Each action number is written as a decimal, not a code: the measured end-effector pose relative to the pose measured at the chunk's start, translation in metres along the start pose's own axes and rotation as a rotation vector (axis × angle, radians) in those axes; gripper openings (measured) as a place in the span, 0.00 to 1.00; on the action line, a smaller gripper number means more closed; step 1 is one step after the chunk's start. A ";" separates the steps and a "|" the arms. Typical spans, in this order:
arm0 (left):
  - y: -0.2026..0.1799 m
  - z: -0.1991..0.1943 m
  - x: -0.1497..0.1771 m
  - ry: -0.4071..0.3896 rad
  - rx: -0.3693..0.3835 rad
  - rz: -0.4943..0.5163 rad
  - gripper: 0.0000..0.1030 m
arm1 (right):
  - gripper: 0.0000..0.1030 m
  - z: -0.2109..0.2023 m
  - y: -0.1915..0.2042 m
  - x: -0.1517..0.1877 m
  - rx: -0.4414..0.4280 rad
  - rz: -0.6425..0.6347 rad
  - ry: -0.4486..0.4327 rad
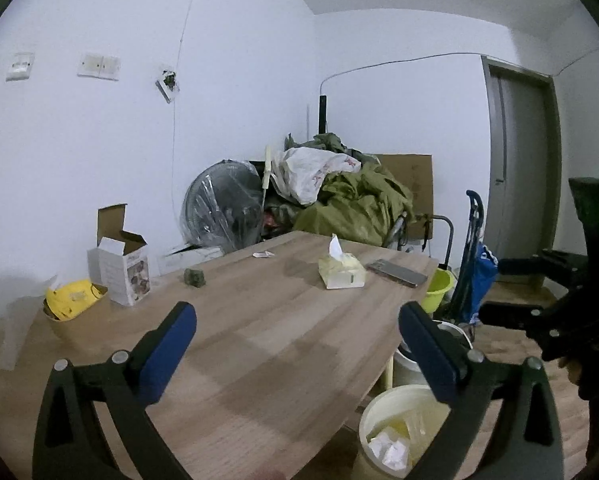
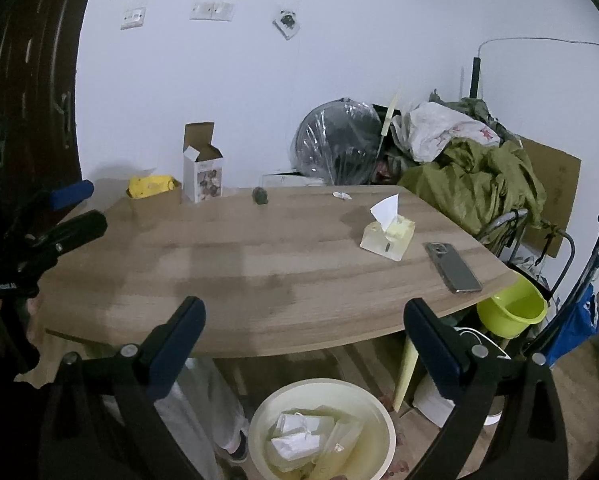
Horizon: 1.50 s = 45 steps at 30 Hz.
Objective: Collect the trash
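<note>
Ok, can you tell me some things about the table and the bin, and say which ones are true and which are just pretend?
1. The left gripper is holding a tissue. False: its jaws are wide open with nothing between them.
2. The phone lies flat on the table, near its edge. True.
3. The pale bin on the floor has nothing in it. False: crumpled white paper and wrappers sit inside.
4. A white sheet sticks up out of the tissue pack. True.
5. The right gripper is shut. False: it is open and holds nothing.
6. An opened cardboard box stands on the table near the wall. True.
</note>
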State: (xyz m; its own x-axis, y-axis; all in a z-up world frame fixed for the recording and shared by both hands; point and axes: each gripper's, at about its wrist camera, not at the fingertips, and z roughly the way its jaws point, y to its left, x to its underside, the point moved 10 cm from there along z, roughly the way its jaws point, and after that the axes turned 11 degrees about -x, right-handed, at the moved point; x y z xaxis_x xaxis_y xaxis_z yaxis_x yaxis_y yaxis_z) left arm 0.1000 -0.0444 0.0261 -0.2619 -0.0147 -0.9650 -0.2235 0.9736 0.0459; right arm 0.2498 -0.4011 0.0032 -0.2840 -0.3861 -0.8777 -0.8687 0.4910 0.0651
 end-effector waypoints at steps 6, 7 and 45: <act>-0.012 0.005 0.006 0.011 0.012 0.014 0.98 | 0.96 -0.005 -0.008 0.008 -0.005 0.026 -0.021; -0.015 0.006 0.009 0.018 0.018 0.015 0.98 | 0.96 -0.003 -0.010 0.009 -0.003 0.031 -0.017; -0.017 0.014 0.019 0.016 0.026 0.024 0.98 | 0.96 0.008 -0.016 0.012 0.021 -0.011 0.018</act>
State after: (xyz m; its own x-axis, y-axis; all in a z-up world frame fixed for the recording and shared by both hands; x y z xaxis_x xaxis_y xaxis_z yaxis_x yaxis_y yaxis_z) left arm 0.1119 -0.0583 0.0033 -0.2823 0.0048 -0.9593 -0.1930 0.9793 0.0617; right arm 0.2635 -0.4076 -0.0125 -0.2816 -0.4052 -0.8698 -0.8633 0.5027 0.0453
